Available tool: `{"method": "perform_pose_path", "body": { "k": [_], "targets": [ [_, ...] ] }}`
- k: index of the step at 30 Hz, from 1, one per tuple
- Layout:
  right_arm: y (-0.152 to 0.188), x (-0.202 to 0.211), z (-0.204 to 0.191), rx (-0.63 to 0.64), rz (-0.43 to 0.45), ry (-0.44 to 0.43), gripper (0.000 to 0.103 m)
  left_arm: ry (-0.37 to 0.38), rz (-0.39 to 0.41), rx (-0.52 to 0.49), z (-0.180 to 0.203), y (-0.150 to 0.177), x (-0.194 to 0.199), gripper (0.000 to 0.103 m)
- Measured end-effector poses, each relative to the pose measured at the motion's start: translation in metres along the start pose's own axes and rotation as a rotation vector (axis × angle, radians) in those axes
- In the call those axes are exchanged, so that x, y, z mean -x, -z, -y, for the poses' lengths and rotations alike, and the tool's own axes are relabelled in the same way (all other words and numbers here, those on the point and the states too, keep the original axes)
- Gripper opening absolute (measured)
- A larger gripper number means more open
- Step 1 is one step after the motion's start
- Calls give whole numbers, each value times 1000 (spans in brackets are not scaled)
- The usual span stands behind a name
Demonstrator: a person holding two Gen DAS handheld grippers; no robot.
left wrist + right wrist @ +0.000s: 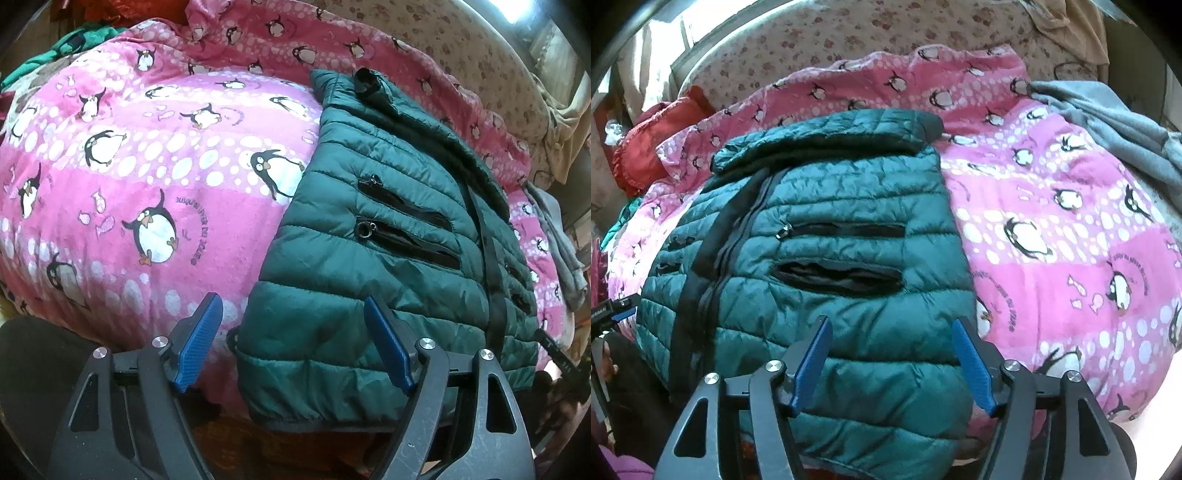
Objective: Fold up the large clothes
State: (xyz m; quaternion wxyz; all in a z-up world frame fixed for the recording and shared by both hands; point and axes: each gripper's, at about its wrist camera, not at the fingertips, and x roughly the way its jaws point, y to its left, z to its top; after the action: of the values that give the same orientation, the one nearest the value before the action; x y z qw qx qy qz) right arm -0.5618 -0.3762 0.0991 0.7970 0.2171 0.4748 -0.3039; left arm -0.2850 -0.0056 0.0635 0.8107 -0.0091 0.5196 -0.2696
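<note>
A dark green quilted puffer jacket (827, 258) was laid flat on a bed, over a pink fleece blanket printed with penguins (147, 184), its black front zip and two unzipped pockets turned upward and one sleeve folded across its far end. The left gripper (293, 341) was held above the jacket's near left corner, its blue-padded fingers (201, 341) spread apart with nothing grasped. The right gripper (892, 363) was poised over the near hem, fingers likewise released. A grey garment (1115, 125) was left at the blanket's far right, a red cushion (653, 140) at the far left.
</note>
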Motion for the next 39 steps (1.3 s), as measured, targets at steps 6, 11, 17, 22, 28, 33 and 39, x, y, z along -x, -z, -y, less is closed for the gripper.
{"method": "perform_pose_path", "body": {
  "k": [6, 11, 17, 22, 28, 33, 39],
  "targets": [
    [6, 7, 14, -31, -11, -5, 66, 29, -21, 11, -2, 3, -2, 79],
    [12, 7, 28, -67, -42, -32, 68, 61, -39, 40, -7, 5, -6, 79],
    [20, 2, 35, -92, -74, -56, 69, 104, -95, 87, -16, 12, -15, 79],
    [25, -5, 31, -79, -110, -83, 69, 120, -108, 106, -19, 15, -18, 79],
    [30, -13, 23, -45, -159, -123, 71, 140, -130, 123, -23, 19, -22, 79],
    [34, -17, 19, -25, -197, -141, 72, 169, -203, 127, -23, 32, -34, 80],
    [37, -23, 21, -37, -238, -167, 72, 154, -197, 127, -21, 35, -34, 80]
  ]
}}
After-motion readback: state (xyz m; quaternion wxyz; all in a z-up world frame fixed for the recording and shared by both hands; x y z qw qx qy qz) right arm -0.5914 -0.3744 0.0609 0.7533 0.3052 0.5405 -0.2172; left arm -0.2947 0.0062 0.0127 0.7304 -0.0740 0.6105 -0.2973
